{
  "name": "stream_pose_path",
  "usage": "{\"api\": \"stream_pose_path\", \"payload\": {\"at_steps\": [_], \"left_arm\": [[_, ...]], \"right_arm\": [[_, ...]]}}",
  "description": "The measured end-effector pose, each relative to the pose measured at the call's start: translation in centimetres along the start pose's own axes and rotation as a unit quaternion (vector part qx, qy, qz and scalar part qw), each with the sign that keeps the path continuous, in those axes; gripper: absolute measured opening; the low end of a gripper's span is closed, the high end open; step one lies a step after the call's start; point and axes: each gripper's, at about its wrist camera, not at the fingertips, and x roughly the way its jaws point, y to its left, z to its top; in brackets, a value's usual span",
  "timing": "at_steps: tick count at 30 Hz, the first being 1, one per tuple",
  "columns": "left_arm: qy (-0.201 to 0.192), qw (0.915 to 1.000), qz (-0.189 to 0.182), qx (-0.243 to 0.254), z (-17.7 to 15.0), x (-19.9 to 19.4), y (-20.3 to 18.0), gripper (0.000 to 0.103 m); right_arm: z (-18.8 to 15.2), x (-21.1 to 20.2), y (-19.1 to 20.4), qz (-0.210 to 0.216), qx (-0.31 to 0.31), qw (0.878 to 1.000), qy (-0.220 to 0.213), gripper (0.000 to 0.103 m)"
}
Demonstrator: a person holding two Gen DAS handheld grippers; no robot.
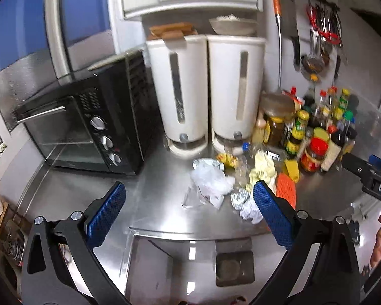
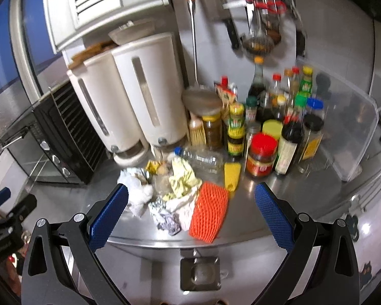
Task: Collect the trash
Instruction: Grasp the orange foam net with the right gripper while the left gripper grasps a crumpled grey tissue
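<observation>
A heap of trash lies on the steel counter (image 1: pixel 165 211): a clear plastic bag (image 1: pixel 210 183), crumpled foil (image 1: pixel 238 199), pale yellow paper (image 2: pixel 183 178), an orange foam net (image 2: pixel 209 211), a white tissue (image 2: pixel 137 193) and an empty clear bottle (image 2: pixel 203 158). My left gripper (image 1: pixel 189 200) is open and empty, held above the counter's front edge, left of the heap. My right gripper (image 2: pixel 191 203) is open and empty, with the heap between its fingers from this view, farther off.
A black toaster oven (image 1: pixel 89 132) stands at the left. Two white dispensers (image 1: pixel 208 89) stand at the back. Several sauce bottles and jars (image 2: pixel 274 127) crowd the right, beside a clear plastic lid (image 2: pixel 343 127). Utensils (image 2: pixel 256 12) hang on the wall. A drawer handle (image 2: pixel 199 272) sits below the counter edge.
</observation>
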Motion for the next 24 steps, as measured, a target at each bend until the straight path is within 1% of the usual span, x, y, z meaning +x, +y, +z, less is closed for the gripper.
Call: {"api": "stream_pose_path", "payload": {"at_steps": [1, 4, 7, 10, 12, 14, 16, 17, 19, 21, 23, 24], "left_arm": [[0.005, 1.0000, -0.001, 0.004, -0.2, 0.5, -0.2, 0.095], [0.010, 0.9999, -0.009, 0.009, -1.0, 2.0, -0.5, 0.095], [0.008, 0.9996, -0.024, 0.015, -1.9, 3.2, -1.0, 0.095], [-0.001, 0.9986, -0.041, 0.035, -3.2, 4.6, -2.1, 0.095], [-0.004, 0.9978, -0.041, 0.052, -4.0, 5.5, -3.0, 0.095], [0.006, 0.9970, -0.040, 0.066, -4.5, 6.6, -3.8, 0.095], [0.020, 0.9962, -0.045, 0.072, -5.0, 7.9, -4.4, 0.085], [0.029, 0.9958, -0.050, 0.071, -5.3, 8.7, -4.7, 0.082], [0.047, 0.9945, -0.062, 0.070, -5.8, 10.1, -5.2, 0.071], [0.063, 0.9924, -0.075, 0.074, -6.4, 11.5, -5.8, 0.066], [0.077, 0.9902, -0.086, 0.078, -6.9, 12.8, -6.4, 0.062], [0.086, 0.9883, -0.100, 0.078, -7.1, 13.5, -6.7, 0.057]], "right_arm": [[-0.2, 0.6, -0.2, -0.003, 0.004, 1.000, 0.007, 0.100], [-1.2, 2.2, -0.7, -0.014, 0.009, 1.000, 0.014, 0.091], [-2.0, 3.4, -1.2, -0.007, 0.008, 1.000, 0.014, 0.090], [-2.9, 5.0, -1.8, -0.003, 0.011, 1.000, 0.023, 0.089], [-3.5, 6.5, -2.2, -0.007, 0.010, 0.999, 0.042, 0.082], [-4.0, 7.7, -2.5, -0.003, 0.010, 0.998, 0.058, 0.073], [-4.3, 8.8, -2.6, 0.002, 0.009, 0.997, 0.072, 0.069], [-4.5, 9.7, -2.7, 0.004, 0.008, 0.997, 0.082, 0.066], [-4.9, 11.0, -2.8, 0.009, 0.012, 0.995, 0.097, 0.064], [-5.2, 12.6, -3.1, 0.018, 0.020, 0.993, 0.114, 0.063], [-5.5, 13.9, -3.3, 0.037, 0.034, 0.990, 0.130, 0.063], [-5.7, 14.9, -3.5, 0.045, 0.042, 0.988, 0.140, 0.063]]}}
